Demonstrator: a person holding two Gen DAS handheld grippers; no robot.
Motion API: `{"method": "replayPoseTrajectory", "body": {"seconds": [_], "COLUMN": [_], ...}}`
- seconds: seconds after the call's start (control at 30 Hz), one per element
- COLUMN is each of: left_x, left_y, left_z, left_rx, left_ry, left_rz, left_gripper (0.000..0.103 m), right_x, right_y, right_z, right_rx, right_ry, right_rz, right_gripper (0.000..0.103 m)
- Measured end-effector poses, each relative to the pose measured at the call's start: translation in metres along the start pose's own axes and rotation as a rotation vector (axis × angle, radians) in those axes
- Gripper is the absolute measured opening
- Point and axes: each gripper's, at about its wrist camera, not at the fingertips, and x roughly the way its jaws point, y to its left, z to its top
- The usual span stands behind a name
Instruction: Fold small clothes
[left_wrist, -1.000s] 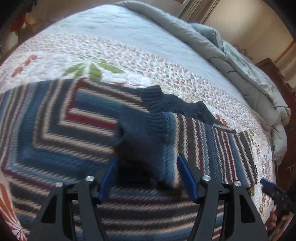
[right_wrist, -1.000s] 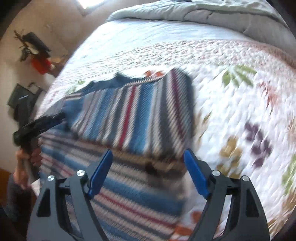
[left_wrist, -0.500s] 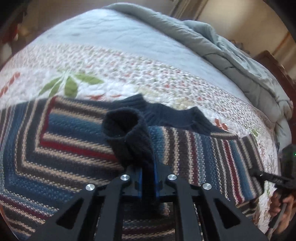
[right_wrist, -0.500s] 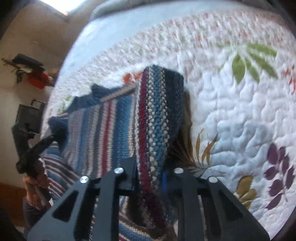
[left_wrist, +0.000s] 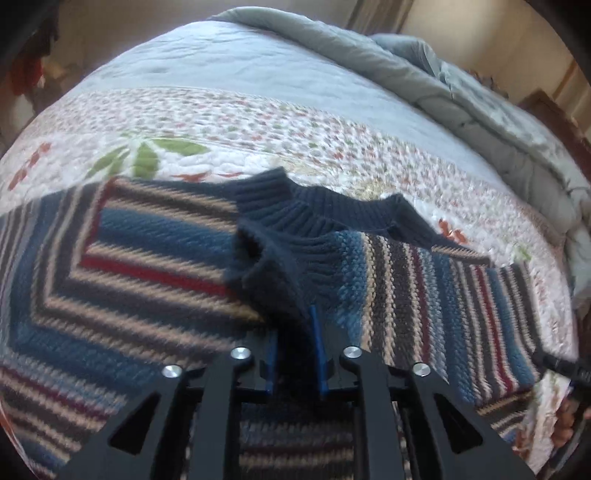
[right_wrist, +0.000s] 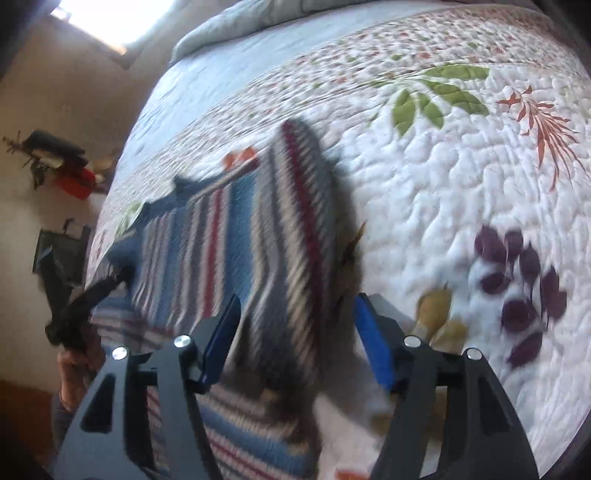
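While the striped sweater (left_wrist: 406, 280) lies spread on the quilt (left_wrist: 258, 122), the left gripper (left_wrist: 295, 354) pinches its navy cuff (left_wrist: 269, 280) between nearly closed blue pads (left_wrist: 314, 332). The cuff bunches up just above the jaws, at 6 o'clock of the navy collar (left_wrist: 332, 210). In the right wrist view the right gripper (right_wrist: 297, 343) stands with its jaws spread; a blurred fold of the sweater (right_wrist: 288, 236) hangs between the pads (right_wrist: 373, 343), touching neither that can be seen. The quilt's green leaf print (right_wrist: 436, 96) sits at 1 o'clock and purple leaves (right_wrist: 524, 280) at 3 o'clock. A grey duvet (left_wrist: 461, 96) lies bundled along the bed's far edge, at 1 o'clock in the left view.
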Motion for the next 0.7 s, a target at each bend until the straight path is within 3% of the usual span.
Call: {"method": "replayPoseTrajectory", "body": {"seconds": [0.1, 0.13, 0.2, 0.37, 0.47, 0.57, 0.6, 0.7], "left_x": [-0.008, -0.003, 0.015, 0.017, -0.005, -0.038, -0.054, -0.082], "left_y": [0.001, -0.001, -0.001, 0.001, 0.009, 0.035, 0.052, 0.110], "left_z": [-0.009, -0.011, -0.012, -0.012, -0.016, -0.024, -0.028, -0.036], "left_rx": [-0.005, 0.001, 0.013, 0.013, 0.008, 0.011, 0.004, -0.059], "left_ry": [0.008, 0.020, 0.067, 0.065, 0.072, 0.056, 0.040, 0.021], "left_rz": [-0.008, 0.004, 0.073, 0.068, 0.050, 0.060, 0.083, 0.137], "left_gripper": [0.022, 0.022, 0.026, 0.026, 0.027, 0.041, 0.047, 0.053], "right_x": [0.005, 0.012, 0.023, 0.026, 0.010, -0.017, -0.024, -0.031], "right_y": [0.016, 0.019, 0.019, 0.027, 0.046, 0.070, 0.079, 0.098], "right_z": [-0.018, -0.020, -0.021, -0.019, -0.024, -0.038, -0.042, -0.053], "right_rx": [-0.031, -0.037, -0.038, -0.040, -0.092, -0.167, -0.182, -0.211], "right_ry": [0.054, 0.069, 0.094, 0.100, 0.043, -0.061, -0.087, -0.101], "right_rz": [-0.007, -0.039, -0.106, -0.138, -0.251, -0.392, -0.406, -0.355], "right_gripper": [0.065, 0.056, 0.049, 0.049, 0.055, 0.060, 0.061, 0.063]}}
